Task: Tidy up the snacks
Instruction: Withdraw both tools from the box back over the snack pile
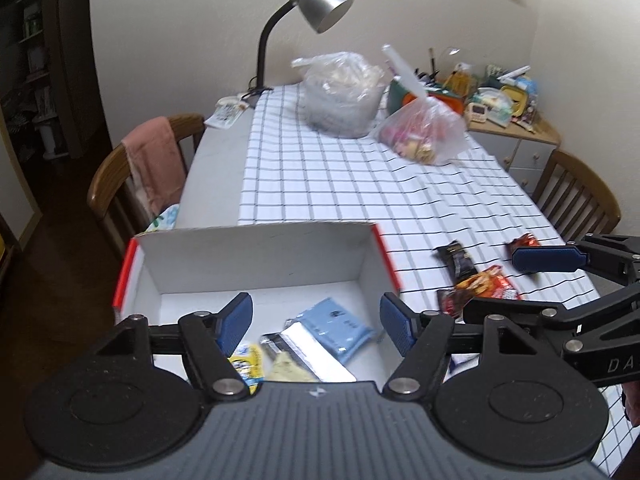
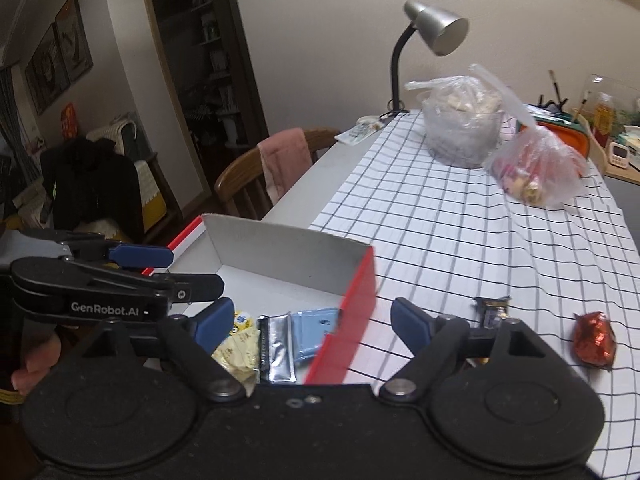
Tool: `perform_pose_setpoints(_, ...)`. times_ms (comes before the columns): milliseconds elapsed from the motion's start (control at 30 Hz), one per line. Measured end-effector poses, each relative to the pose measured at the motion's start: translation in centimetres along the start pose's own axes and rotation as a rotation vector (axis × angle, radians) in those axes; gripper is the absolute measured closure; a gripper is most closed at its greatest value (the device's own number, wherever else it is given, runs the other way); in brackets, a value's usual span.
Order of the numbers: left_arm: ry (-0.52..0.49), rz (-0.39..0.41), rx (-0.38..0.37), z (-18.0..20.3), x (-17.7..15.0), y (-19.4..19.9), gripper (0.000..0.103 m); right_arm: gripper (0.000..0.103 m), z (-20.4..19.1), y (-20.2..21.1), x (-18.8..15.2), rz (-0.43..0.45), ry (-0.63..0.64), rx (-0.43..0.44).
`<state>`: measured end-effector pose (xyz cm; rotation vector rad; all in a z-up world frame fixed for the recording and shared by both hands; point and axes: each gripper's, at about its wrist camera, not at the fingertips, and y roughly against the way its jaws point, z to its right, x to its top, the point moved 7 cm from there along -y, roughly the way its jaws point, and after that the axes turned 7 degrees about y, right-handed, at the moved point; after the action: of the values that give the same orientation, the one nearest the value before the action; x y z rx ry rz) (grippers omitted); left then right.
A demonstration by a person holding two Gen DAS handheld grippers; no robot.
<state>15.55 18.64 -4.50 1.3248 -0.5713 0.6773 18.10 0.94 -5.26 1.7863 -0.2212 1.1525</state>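
Note:
A white box with red outer sides (image 1: 256, 264) (image 2: 288, 248) stands at the table's near edge. In it lie a light blue packet (image 1: 334, 326) (image 2: 310, 330), a silver packet (image 1: 304, 354) (image 2: 276, 346) and yellow packets (image 1: 248, 362) (image 2: 236, 350). My left gripper (image 1: 316, 324) (image 2: 172, 268) is open and empty above the box. My right gripper (image 2: 312, 326) is open and empty, straddling the box's red right wall; one of its fingers (image 1: 546, 259) shows over the loose snacks. On the cloth lie a black packet (image 1: 458, 264) (image 2: 492, 310), a red-orange packet (image 1: 486, 286) and a red foil snack (image 1: 524, 242) (image 2: 594, 340).
A checked cloth (image 1: 340, 176) covers the table. At the far end stand a desk lamp (image 1: 316, 4), a clear bag of items (image 1: 342, 92) and a pinkish bag of snacks (image 1: 424, 132). Wooden chairs stand left (image 1: 120, 176) and right (image 1: 576, 196). A cluttered cabinet (image 1: 512, 120) is at back right.

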Motion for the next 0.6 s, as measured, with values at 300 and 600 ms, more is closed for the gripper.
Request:
perform_pose_setpoints(300, -0.022, 0.034, -0.053, 6.0, -0.6, 0.1, 0.023, 0.0, 4.9, 4.1, -2.9, 0.036, -0.026, -0.029)
perform_pose_setpoints(600, -0.021, -0.033, -0.087, 12.4, -4.1, -2.6, 0.023, 0.0, 11.1, 6.2, -7.1, -0.034, 0.003, -0.085)
